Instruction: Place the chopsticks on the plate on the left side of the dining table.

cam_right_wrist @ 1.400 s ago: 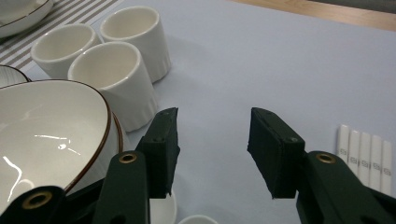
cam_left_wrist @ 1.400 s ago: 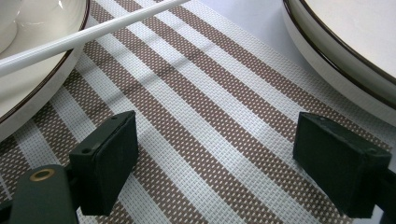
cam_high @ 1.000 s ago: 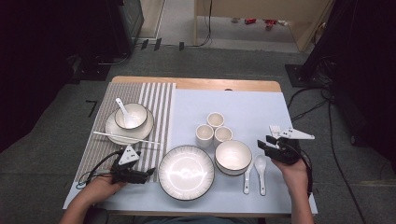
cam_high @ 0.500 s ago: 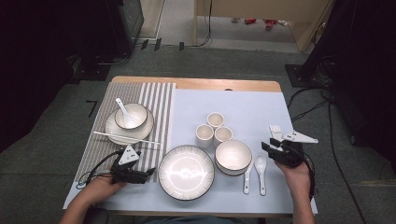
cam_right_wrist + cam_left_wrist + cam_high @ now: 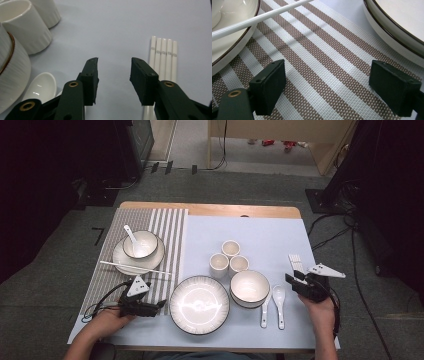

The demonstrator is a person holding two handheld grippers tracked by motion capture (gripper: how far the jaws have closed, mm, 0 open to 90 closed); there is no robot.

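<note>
The right gripper [image 5: 299,281], fingers narrowing with nothing between them, hovers beside the white chopsticks [image 5: 163,53] on the table [image 5: 270,232], while the left gripper [image 5: 329,86] rests wide open; the small bowl [image 5: 140,244] holds a spoon [image 5: 130,234], the large bowl [image 5: 249,287] nothing.

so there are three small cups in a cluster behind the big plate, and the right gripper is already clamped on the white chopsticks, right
Not quite. The three small cups do sit behind the big plate, but the right gripper is not clamped on the white chopsticks. The right gripper view shows its jaws apart with nothing between them, though they have just been closing; the chopsticks lie flat on the mat beside the jaws.
</note>
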